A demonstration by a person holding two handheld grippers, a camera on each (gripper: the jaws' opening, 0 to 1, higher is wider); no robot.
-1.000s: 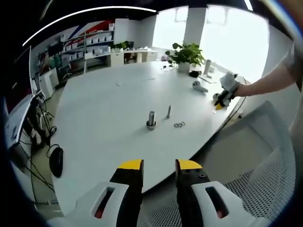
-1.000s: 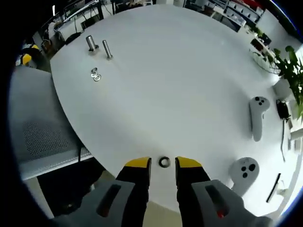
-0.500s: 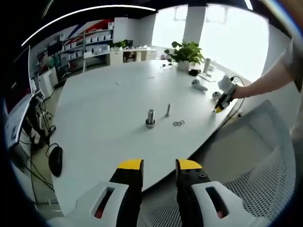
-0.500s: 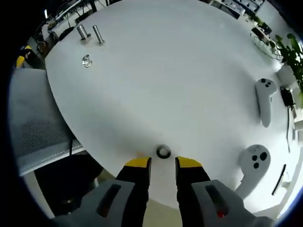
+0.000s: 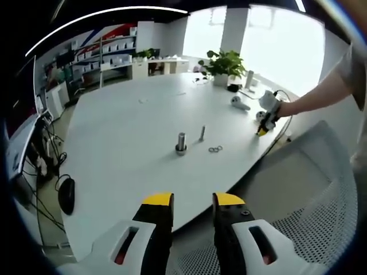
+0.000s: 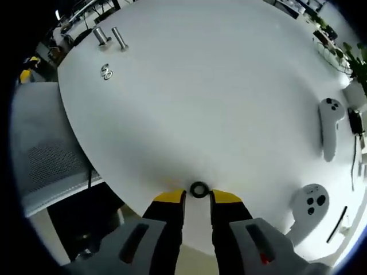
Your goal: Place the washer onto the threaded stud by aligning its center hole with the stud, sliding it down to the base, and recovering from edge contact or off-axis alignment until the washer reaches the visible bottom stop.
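On the white table [image 5: 132, 120], a thick threaded stud [image 5: 181, 143] stands upright on its base, a thinner stud [image 5: 202, 133] just right of it, and two small washers [image 5: 215, 149] lie close by. My left gripper [image 5: 193, 200] hangs open off the table's near edge, far from them. A dark ring-shaped washer [image 6: 198, 189] lies flat near the table edge, right at the tips of my open right gripper [image 6: 198, 197], level with the gap between them. Far off are both studs [image 6: 110, 38] and the washer pair [image 6: 106, 72]. The right gripper [image 5: 266, 114] is tilted down over the table's right edge.
Two white hand controllers [image 6: 330, 129] [image 6: 308, 203] lie right of the ring. A potted plant [image 5: 223, 66] stands at the table's far side. A mesh chair [image 5: 321, 195] sits by the near edge, and a dark mouse [image 5: 67, 195] lies at the left.
The right gripper has closed in on the dark washer, which was just ahead of its tips and now sits level with them. The left gripper has barely moved.
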